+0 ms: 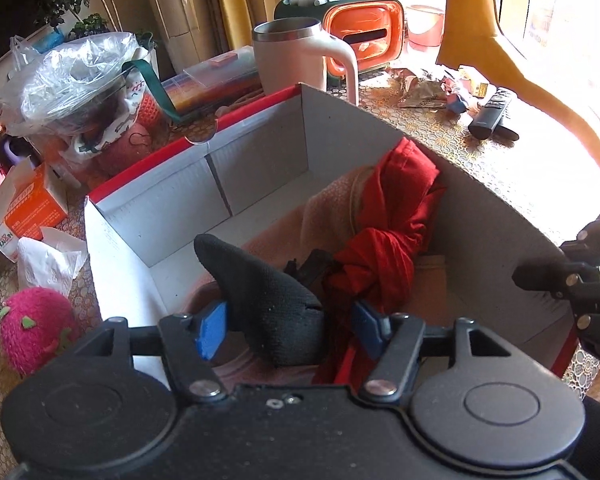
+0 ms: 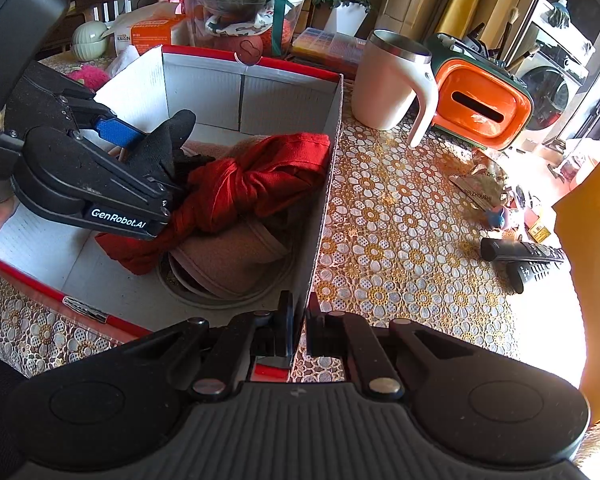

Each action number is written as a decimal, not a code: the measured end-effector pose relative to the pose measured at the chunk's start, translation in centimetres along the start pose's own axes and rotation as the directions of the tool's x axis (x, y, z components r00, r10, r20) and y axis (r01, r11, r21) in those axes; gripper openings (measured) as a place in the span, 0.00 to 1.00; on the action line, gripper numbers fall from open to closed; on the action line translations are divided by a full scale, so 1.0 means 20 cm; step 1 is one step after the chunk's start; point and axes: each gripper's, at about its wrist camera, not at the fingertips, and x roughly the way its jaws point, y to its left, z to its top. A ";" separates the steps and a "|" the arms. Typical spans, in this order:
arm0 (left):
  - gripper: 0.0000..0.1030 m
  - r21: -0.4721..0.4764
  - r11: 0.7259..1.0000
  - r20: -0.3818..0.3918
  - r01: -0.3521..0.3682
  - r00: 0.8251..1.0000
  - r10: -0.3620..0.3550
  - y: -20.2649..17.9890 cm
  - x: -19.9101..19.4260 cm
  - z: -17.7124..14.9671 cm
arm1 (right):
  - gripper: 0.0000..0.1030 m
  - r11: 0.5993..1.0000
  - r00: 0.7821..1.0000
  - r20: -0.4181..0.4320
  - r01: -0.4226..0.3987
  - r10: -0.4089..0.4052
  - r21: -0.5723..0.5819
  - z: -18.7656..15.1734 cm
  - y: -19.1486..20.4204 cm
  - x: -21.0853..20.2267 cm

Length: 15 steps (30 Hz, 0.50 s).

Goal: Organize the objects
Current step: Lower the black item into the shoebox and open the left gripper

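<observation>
Reaching down into an open cardboard box (image 2: 256,92) with a red outer rim, the left gripper (image 1: 286,326) has its blue-padded fingers (image 1: 211,330) spread partly apart, one on each side of a black sock-like cloth (image 1: 268,300); from the left wrist view small gaps show beside the pads, so whether they are actually squeezing it cannot be told. The black cloth stands up between the fingers, its pointed end raised above the box floor. Just beside it, touching, lies a knotted red cloth (image 2: 256,184) draped along the box's right wall, and under that a folded pinkish-beige towel (image 2: 228,256) rests on the bottom. The right gripper (image 2: 296,320) is closed narrowly on the near edge of the box's right wall, one finger inside and one outside. The box sits on a table covered with a lace-patterned floral cloth (image 2: 400,220). Behind the box stands a white mug with a metal rim (image 2: 388,84), and beyond it an orange and green container (image 2: 480,108). Two black remote controls (image 2: 528,260) lie on the table well apart from the box, to the right. A fuzzy pink strawberry toy (image 1: 36,332) lies left of the box.
</observation>
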 end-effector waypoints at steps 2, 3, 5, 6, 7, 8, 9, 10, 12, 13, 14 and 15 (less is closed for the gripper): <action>0.67 0.002 1.000 0.014 0.009 1.000 -0.009 -0.01 -0.03 0.00 | 0.06 1.000 1.000 0.000 0.000 0.000 0.000 0.00 0.00 0.00; 0.68 0.002 1.000 0.021 0.012 1.000 -0.012 -0.01 -0.04 0.00 | 0.06 1.000 1.000 0.000 0.001 -0.001 0.000 0.00 0.00 0.00; 0.71 -0.004 1.000 0.038 0.027 0.999 -0.027 -0.01 -0.07 -0.01 | 0.06 1.000 1.000 -0.001 0.002 -0.002 0.000 0.00 0.00 0.00; 0.72 -0.009 0.999 0.046 0.034 0.998 -0.034 -0.01 -0.09 -0.01 | 0.06 1.000 1.000 -0.001 0.003 -0.003 0.000 -0.01 0.01 0.00; 0.72 -0.015 0.999 0.056 0.040 0.998 -0.039 -0.01 -0.11 -0.01 | 0.06 1.000 1.000 -0.001 0.003 -0.003 0.001 -0.01 0.01 0.00; 0.72 -0.020 0.999 0.065 0.048 0.997 -0.047 0.00 -0.13 -0.01 | 0.06 1.000 1.000 -0.001 0.003 -0.003 0.002 -0.01 0.01 0.00; 0.73 -0.025 0.998 0.074 0.056 0.996 -0.054 0.00 -0.14 -0.01 | 0.06 1.000 1.000 -0.001 0.003 -0.003 0.001 -0.01 0.01 0.00; 0.73 -0.031 0.998 0.082 0.063 0.995 -0.060 0.00 -0.16 -0.02 | 0.06 1.000 1.000 -0.001 0.003 -0.003 0.001 -0.01 0.01 0.00; 0.75 -0.044 0.996 0.099 0.082 0.992 -0.077 0.01 -0.21 -0.03 | 0.06 1.000 1.000 -0.002 0.004 -0.004 0.001 -0.01 0.01 0.00; 0.76 -0.050 0.995 0.105 0.088 0.991 -0.082 0.02 -0.23 -0.03 | 0.06 1.000 1.000 -0.001 0.002 -0.002 0.003 -0.01 0.01 0.00; 0.76 -0.057 0.994 0.113 0.091 0.990 -0.084 0.02 -0.25 -0.04 | 0.06 1.000 1.000 -0.002 0.003 -0.003 0.004 -0.01 0.01 0.00; 0.77 -0.066 0.993 0.124 0.096 0.988 -0.087 0.03 -0.27 -0.05 | 0.06 1.000 1.000 -0.002 0.004 -0.004 0.003 -0.01 0.01 0.00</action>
